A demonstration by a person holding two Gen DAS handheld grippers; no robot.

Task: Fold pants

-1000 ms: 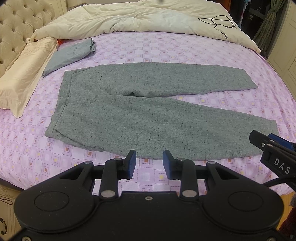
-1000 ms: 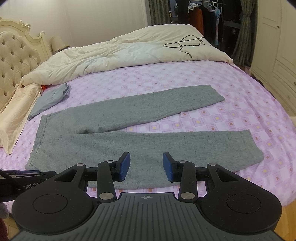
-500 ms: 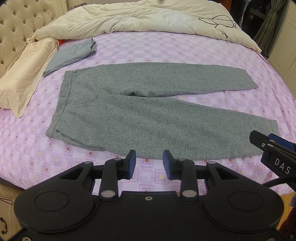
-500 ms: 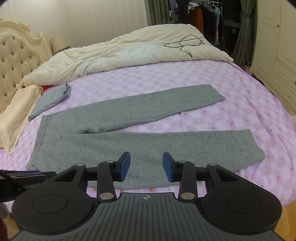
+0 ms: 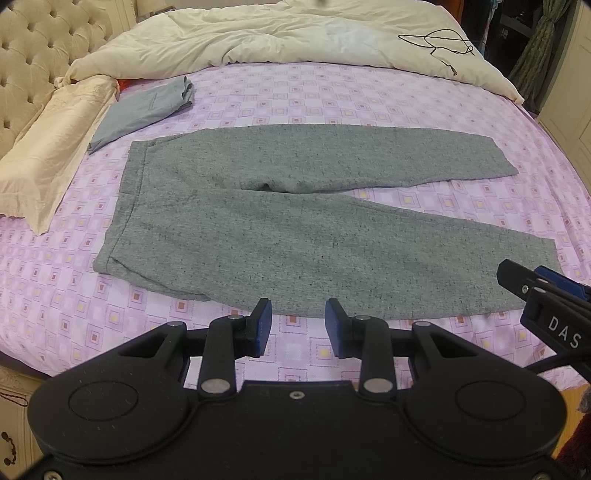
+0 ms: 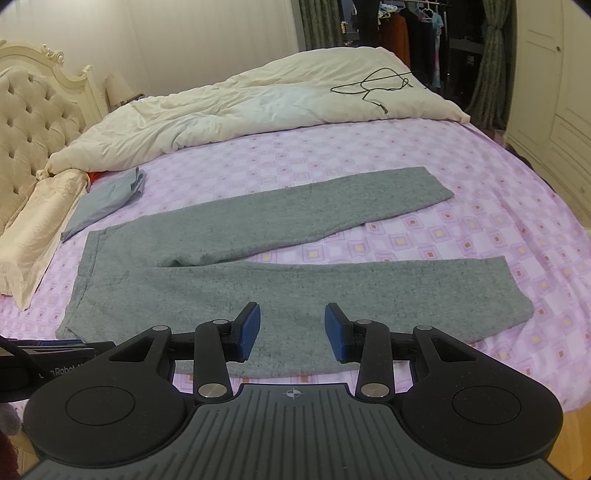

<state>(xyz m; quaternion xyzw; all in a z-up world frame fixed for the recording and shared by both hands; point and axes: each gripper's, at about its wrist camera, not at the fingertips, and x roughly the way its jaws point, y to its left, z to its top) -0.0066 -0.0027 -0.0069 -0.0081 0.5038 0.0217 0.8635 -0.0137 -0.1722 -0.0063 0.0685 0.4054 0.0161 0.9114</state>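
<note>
Grey pants (image 5: 295,229) lie flat on the purple patterned bed sheet (image 5: 332,96), waistband to the left, both legs spread apart to the right. They also show in the right wrist view (image 6: 258,266). My left gripper (image 5: 297,326) is open and empty, just short of the near leg's front edge. My right gripper (image 6: 290,328) is open and empty, over the near leg's front edge. The right gripper's tip shows at the right of the left wrist view (image 5: 535,284).
A folded blue-grey garment (image 5: 144,110) lies beyond the waistband. A cream pillow (image 5: 48,147) lies at the left by the tufted headboard (image 5: 40,48). A cream duvet (image 5: 295,33) with a black cable (image 5: 436,40) covers the far side. Cabinets stand at the right.
Both views have drifted very slightly; the pants and both grippers stand as before.
</note>
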